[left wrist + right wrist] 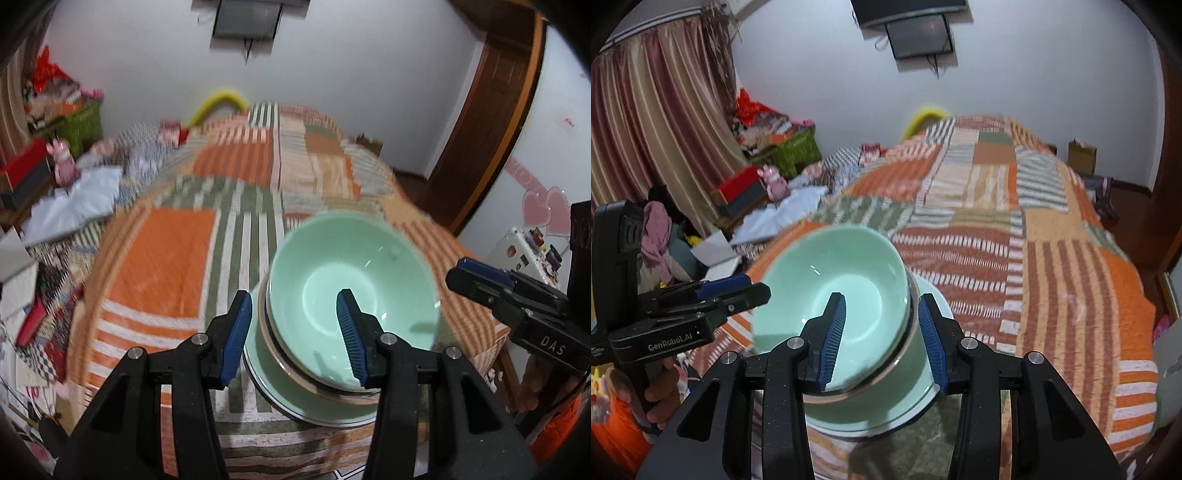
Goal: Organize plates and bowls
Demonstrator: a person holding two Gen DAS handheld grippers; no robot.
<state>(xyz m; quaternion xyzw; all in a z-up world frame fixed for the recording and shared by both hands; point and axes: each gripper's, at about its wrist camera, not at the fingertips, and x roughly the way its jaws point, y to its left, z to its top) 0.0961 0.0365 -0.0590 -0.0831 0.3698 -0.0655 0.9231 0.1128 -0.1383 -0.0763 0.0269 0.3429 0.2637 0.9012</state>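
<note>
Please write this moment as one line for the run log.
left gripper: jaws clamp bowl rim | right gripper: jaws clamp opposite rim | bowl: on plate | under: patchwork bedspread

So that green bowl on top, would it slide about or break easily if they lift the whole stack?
Probably both. The green bowl looks glazed and glossy, so likely slippery. It sits nested in other dishes and tilts over the plate, so it may shift. It looks ceramic, hence stiff and breakable, though the quilt below would soften a fall.

bowl (354, 280): mint green, gilt rim | plate (258, 363): pale green | bed quilt (162, 258): orange, green, white stripes | tongs pads (236, 332): blue
</note>
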